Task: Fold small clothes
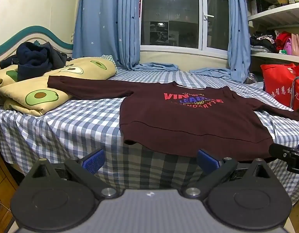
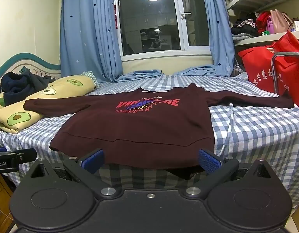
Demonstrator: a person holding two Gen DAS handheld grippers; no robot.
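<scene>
Checked bed sheet (image 1: 72, 124) carries the maroon sweater (image 2: 137, 128) below the window (image 2: 149, 17); my left claw (image 1: 150, 160) and right claw (image 2: 150, 160) gape empty.

Sweater (image 2: 134, 128) lies on bed (image 2: 256, 128), quilt (image 2: 52, 95) at its left

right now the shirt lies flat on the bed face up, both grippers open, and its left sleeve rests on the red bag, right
Not quite. The shirt is flat and face up, both grippers open, but that sleeve rests on the avocado quilt, not the red bag; the right wrist view shows it.
</scene>
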